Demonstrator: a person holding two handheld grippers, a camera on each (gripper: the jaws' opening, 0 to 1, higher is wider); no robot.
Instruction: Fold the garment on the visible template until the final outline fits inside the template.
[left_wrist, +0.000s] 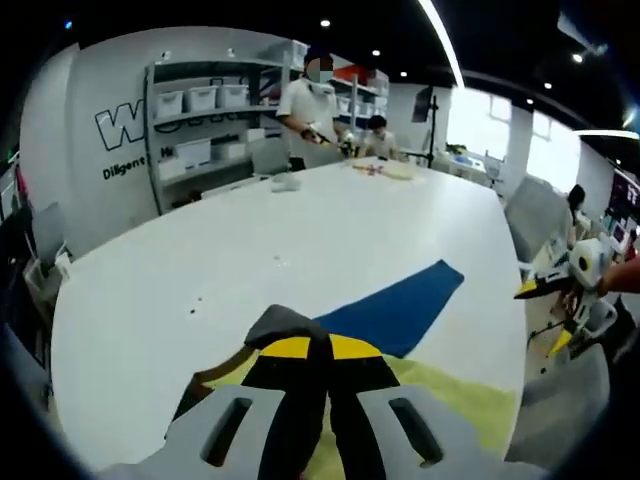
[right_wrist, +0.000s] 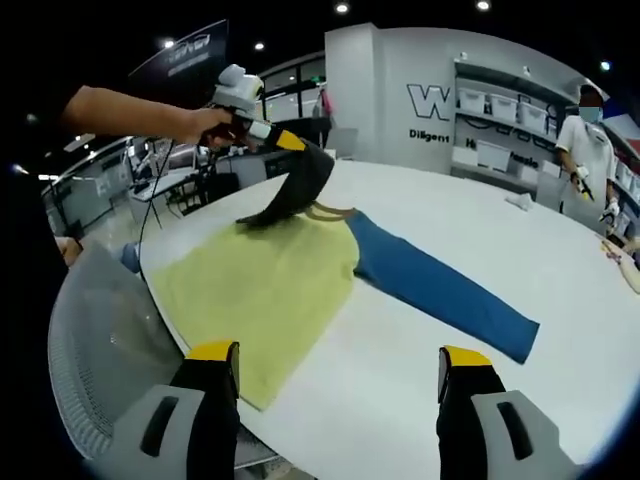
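The garment lies on the white table (right_wrist: 400, 400), with a yellow body (right_wrist: 260, 285) spread flat and a blue sleeve (right_wrist: 440, 290) stretched out to the right. Its dark grey sleeve (right_wrist: 298, 185) is lifted off the table, and my left gripper (right_wrist: 290, 142), held by a hand, is shut on it. In the left gripper view that gripper (left_wrist: 318, 345) has its jaws together on the grey sleeve (left_wrist: 285, 322), with the blue sleeve (left_wrist: 395, 310) and yellow body (left_wrist: 450, 395) beyond. My right gripper (right_wrist: 338, 355) hangs open over the table's near edge, holding nothing. It also appears past the table edge (left_wrist: 543, 316).
A grey chair back (right_wrist: 95, 340) stands close to the table edge beside the garment. Two people (left_wrist: 310, 105) work at the table's far end, near small items (left_wrist: 385, 170). Shelves with white boxes (left_wrist: 200, 100) line the wall behind.
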